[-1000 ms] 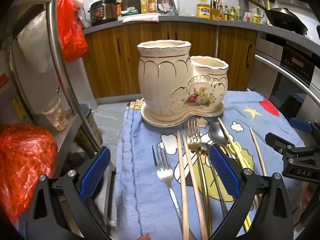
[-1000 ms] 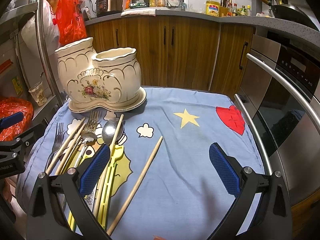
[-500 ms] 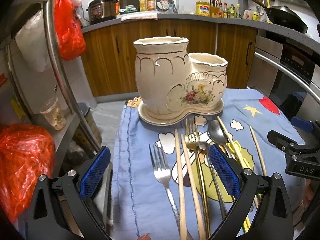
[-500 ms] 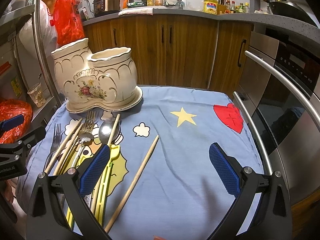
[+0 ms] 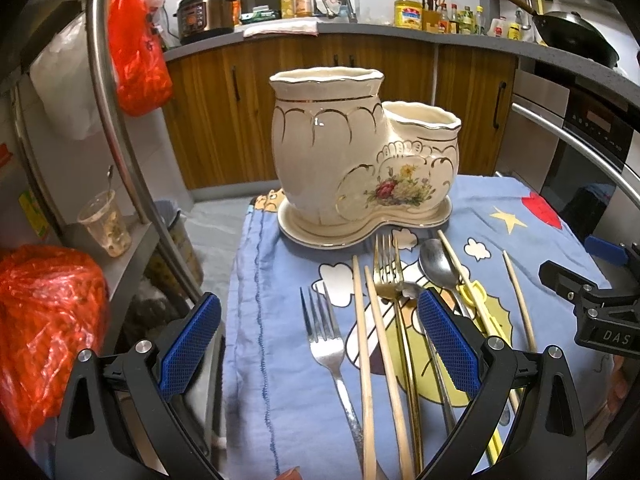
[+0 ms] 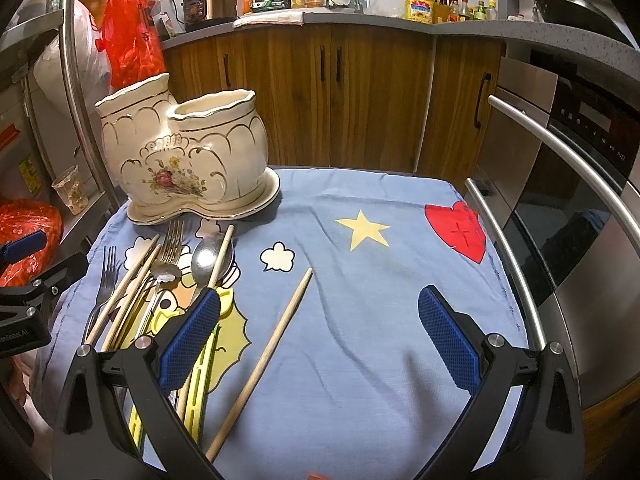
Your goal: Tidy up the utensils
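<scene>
Both hand-held grippers [image 5: 319, 348] [image 6: 319, 340] spread, empty — utensil handles [image 5: 368, 420] cut off below.

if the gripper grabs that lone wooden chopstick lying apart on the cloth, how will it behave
The lone chopstick looks thin, round and tapered, so it probably rolls if nudged. It seems stiff and very light. Lying flat on the blue cloth, it may slip from the open right gripper.

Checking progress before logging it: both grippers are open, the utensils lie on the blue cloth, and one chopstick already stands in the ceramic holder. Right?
Not quite. The ceramic holder has nothing showing in it; the right wrist view shows the lone chopstick lying on the blue cloth. The rest is correct.
</scene>
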A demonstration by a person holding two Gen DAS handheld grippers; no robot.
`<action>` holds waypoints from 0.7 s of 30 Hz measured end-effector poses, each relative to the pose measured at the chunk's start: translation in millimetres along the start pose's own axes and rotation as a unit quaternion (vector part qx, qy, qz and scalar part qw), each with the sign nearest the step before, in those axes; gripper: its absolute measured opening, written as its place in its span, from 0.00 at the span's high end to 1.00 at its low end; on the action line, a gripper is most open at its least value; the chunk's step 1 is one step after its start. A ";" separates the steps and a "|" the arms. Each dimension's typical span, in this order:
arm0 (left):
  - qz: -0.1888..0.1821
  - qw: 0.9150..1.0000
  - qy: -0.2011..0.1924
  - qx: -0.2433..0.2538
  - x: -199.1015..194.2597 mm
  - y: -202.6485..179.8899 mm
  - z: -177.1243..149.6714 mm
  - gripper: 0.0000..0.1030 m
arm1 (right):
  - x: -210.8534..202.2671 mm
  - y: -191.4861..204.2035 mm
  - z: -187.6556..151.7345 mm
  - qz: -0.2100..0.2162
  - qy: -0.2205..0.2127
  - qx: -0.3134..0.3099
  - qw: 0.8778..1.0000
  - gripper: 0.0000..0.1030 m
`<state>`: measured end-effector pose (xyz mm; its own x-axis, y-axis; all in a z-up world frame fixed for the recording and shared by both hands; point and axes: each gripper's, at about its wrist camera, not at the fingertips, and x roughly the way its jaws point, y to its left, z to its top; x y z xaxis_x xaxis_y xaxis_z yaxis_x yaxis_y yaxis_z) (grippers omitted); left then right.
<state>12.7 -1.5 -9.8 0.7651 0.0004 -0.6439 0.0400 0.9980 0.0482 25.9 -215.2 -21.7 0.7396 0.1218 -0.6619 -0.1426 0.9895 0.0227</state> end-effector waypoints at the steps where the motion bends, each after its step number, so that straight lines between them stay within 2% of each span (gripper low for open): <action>1: -0.001 1.000 0.001 0.001 0.5 0.2 0.1 0.05 | 0.5 -0.3 0.1 0.000 0.001 0.001 1.000 0.05; 8: -0.003 1.000 0.009 0.000 4.1 4.8 -1.0 0.05 | 3.9 -2.9 -0.9 0.005 0.012 -0.003 1.000 0.05; 12: -0.003 1.000 0.009 -0.003 5.9 8.8 0.8 0.05 | 11.1 -9.9 -1.4 0.028 0.034 0.011 0.999 0.05; 18: -0.005 1.000 0.007 -0.006 8.5 15.6 2.8 0.05 | 21.5 -15.7 -5.2 0.040 0.058 0.010 0.997 0.05; 21: -0.008 1.000 0.008 -0.006 9.3 17.1 2.4 0.05 | 24.1 -11.6 -8.4 0.050 0.072 0.002 0.996 0.18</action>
<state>22.0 15.5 -13.1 0.7537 -0.0145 -0.6570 0.0442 0.9986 0.0287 39.9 -224.5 -44.2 0.6196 0.2082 -0.7568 -0.2085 0.9732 0.0971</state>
